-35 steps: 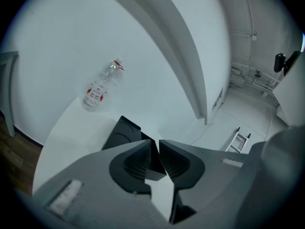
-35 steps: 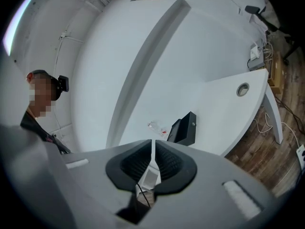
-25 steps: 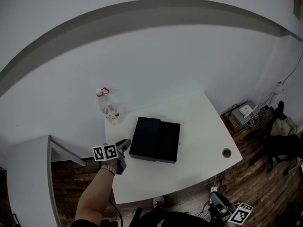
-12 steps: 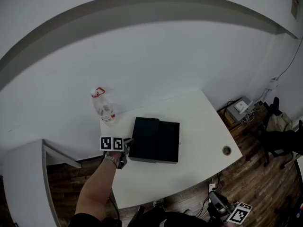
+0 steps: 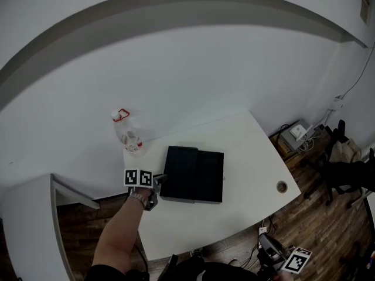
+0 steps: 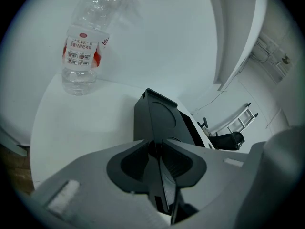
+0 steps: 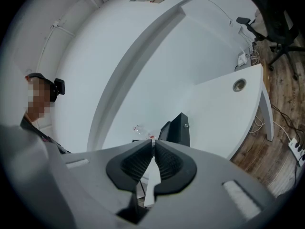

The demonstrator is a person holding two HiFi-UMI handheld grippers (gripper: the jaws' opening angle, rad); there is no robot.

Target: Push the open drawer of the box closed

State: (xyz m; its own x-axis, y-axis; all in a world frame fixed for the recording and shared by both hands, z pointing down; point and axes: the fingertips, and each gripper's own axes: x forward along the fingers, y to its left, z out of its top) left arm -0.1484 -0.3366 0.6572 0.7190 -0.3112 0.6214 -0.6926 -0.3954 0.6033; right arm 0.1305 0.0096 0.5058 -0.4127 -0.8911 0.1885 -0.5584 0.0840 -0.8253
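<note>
Black box point(image 5: 193, 173) just ahead of left gripper point(image 5: 159, 180), jaws together

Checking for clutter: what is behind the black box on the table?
A clear plastic bottle stands upright behind and left of the box, apart from it. The box hides none of it.

The box point(image 5: 193, 174) lies on the table point(image 5: 249, 151), left of centre. The bottle point(image 5: 128, 134) stands far left behind it, the left gripper point(image 5: 157, 180) beside its left end.
</note>
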